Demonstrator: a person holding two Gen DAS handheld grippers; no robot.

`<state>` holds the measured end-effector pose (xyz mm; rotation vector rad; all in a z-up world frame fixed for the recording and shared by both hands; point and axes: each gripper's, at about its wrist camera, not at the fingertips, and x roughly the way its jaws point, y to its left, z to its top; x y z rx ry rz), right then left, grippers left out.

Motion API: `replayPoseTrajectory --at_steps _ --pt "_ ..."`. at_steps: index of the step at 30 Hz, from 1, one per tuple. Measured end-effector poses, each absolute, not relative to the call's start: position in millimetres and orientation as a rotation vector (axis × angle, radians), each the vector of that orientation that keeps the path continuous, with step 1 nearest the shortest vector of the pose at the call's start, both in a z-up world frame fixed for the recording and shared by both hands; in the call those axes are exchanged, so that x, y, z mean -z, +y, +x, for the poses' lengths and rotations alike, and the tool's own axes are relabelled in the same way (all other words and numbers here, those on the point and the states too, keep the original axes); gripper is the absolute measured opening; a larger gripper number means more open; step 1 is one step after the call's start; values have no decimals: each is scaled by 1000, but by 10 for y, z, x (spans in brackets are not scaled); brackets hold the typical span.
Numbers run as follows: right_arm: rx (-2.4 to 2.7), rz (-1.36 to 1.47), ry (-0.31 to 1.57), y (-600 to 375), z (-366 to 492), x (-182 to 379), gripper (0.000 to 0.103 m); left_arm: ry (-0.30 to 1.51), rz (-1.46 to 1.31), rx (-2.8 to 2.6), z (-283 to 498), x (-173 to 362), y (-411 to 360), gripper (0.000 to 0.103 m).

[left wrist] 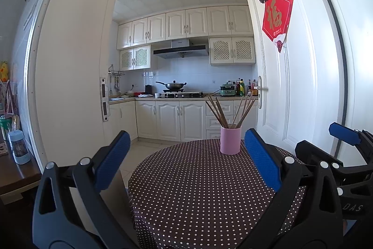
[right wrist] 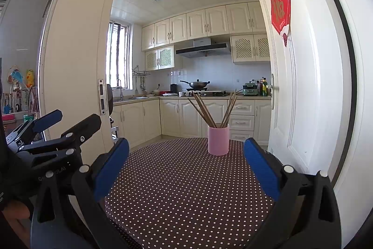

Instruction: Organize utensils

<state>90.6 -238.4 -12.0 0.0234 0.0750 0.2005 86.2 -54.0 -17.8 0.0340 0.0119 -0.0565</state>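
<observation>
— Kitchen cabinets (left wrist: 177,25) in cream filled the background, past an open white door (left wrist: 279,85) with a red paper decoration (left wrist: 277,18) on it. What stood in front?

— One round table (left wrist: 200,190) under a brown cloth with white dots. The pink cup (left wrist: 230,140) was the only thing on it, upright, near the far edge.

— And the utensils?

— Wooden chopsticks (left wrist: 223,112) were in the pink cup, splayed into two bunches, one leaning left and one leaning right. I could not count them.

— How was the left tool (left wrist: 186,155)?

— Spread wide, its blue pads far apart with nothing between them. It hung over the near side of the table, well short of the pink cup, which showed between the pads toward the right one.

— The right tool (right wrist: 186,159)?

— Likewise gaping and empty, also on the near side of the pink cup. In its own view the cup (right wrist: 218,140) sat between the pads, apart from both.

— Did they touch each other?

— No. They were side by side, each showing at the edge of the other's view.

— Anything else behind the pink cup?

— A wok (left wrist: 173,85) with a lid sat on the stove, under the range hood (left wrist: 180,50), and bottles (left wrist: 243,86) stood on the counter to the right of it.
</observation>
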Motion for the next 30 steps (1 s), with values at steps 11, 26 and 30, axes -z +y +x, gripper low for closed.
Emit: replayPoseTrajectory --at_steps 11,26,30 --pt "-204 26 79 -2385 923 133 95 12 34 53 866 179 -536 96" --pt "-208 29 85 -2372 957 138 95 15 33 50 874 184 -532 96" --pt "-209 29 85 -2373 960 139 95 15 32 49 876 187 -527 96"
